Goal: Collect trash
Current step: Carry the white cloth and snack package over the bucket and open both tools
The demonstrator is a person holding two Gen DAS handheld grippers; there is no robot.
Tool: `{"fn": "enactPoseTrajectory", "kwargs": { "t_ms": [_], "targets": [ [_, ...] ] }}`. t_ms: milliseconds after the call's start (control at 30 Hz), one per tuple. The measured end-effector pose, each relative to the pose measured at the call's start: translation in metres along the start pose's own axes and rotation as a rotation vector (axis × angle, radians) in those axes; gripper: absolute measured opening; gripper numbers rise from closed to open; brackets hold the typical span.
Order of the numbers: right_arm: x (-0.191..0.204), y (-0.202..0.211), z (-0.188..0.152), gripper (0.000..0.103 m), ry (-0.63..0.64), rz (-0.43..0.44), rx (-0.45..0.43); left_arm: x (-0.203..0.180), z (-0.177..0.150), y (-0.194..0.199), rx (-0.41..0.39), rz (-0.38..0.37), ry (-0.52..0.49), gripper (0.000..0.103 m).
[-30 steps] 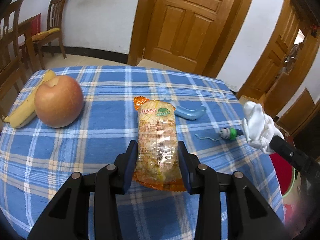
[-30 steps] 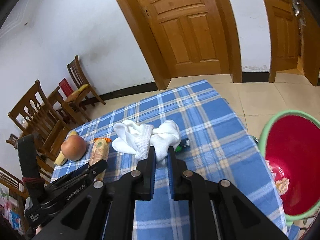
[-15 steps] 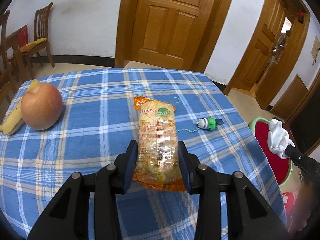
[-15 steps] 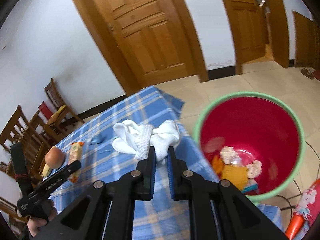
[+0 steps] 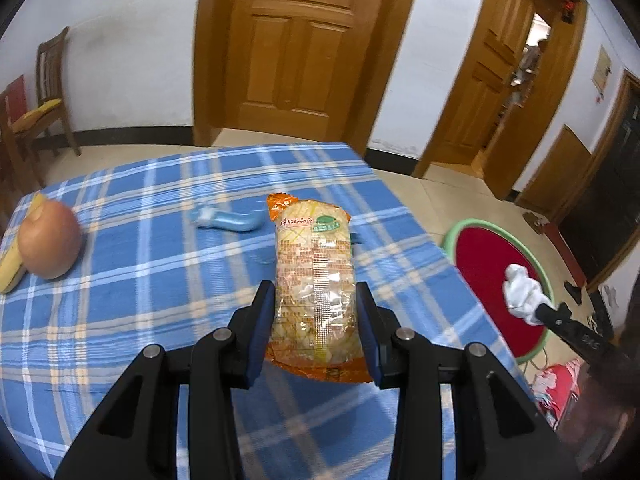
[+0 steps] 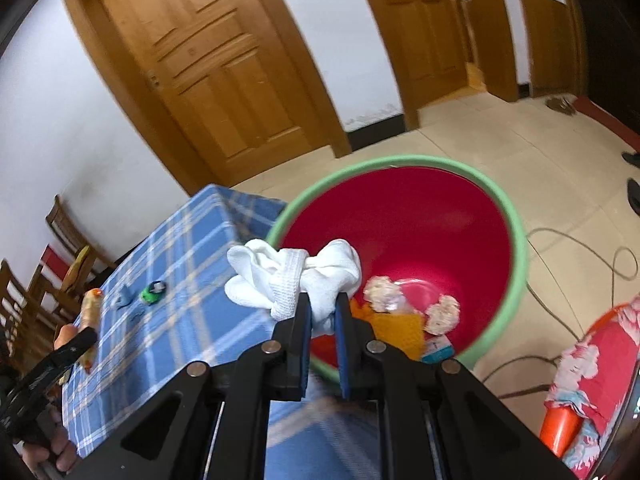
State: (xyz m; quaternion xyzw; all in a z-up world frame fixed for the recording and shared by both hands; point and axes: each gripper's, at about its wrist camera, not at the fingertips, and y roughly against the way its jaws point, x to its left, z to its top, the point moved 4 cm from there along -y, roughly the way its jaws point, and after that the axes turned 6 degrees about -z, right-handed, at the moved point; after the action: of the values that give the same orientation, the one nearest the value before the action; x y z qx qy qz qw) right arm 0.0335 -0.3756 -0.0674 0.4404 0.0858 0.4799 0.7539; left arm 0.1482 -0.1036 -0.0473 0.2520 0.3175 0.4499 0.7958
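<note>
Two pieces of trash are being carried at once. A white cloth (image 6: pixel 296 280) is pinched in the right gripper (image 6: pixel 322 316), whose jaws are nearly closed on a fold of it; the cloth is held over the near rim of the red bin (image 6: pixel 516 248), which stands on the floor just beside the counter (image 5: pixel 160 280). Crumpled paper and wrappers can be seen at the bottom of the bin. A snack packet (image 5: pixel 314 280) is clamped lengthwise in the left gripper (image 5: pixel 316 300), the jaws set at a middling width against its two long sides, and it is held above the blue checked cloth of the counter, short of the bin.

The step in hand is judged to be the drop of the cloth: the bin has been reached but the cloth is not yet released. For the next move, the right jaws need to be brought a little further over the open mouth and then opened, so that the cloth falls inside rather than catching on the green rim. The packet would then have to be taken across the counter's edge to the bin in the same way.

An apple (image 5: pixel 48 240), a blue object (image 5: pixel 228 222) and a small green item (image 6: pixel 153 291) are left on the counter.
</note>
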Motion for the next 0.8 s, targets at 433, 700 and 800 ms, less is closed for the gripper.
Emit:
{"fn": "enactPoseTrajectory", "kwargs": {
  "t_ms": [433, 700, 800],
  "targets": [
    [-0.038, 0.009, 0.002, 0.032, -0.044, -0.014, -0.009, -0.087, -0.007, -0.029, 0.089, -0.106, -0.115, 0.040],
    [-0.050, 0.020, 0.004, 0.039, -0.041, -0.014, -0.008, -0.133, -0.014, -0.055, 0.147, -0.142, -0.177, 0.040],
    [-0.054, 0.023, 0.004, 0.039, -0.044, -0.012, -0.008, -0.150, -0.018, -0.067, 0.171, -0.157, -0.206, 0.040]
  ]
}}
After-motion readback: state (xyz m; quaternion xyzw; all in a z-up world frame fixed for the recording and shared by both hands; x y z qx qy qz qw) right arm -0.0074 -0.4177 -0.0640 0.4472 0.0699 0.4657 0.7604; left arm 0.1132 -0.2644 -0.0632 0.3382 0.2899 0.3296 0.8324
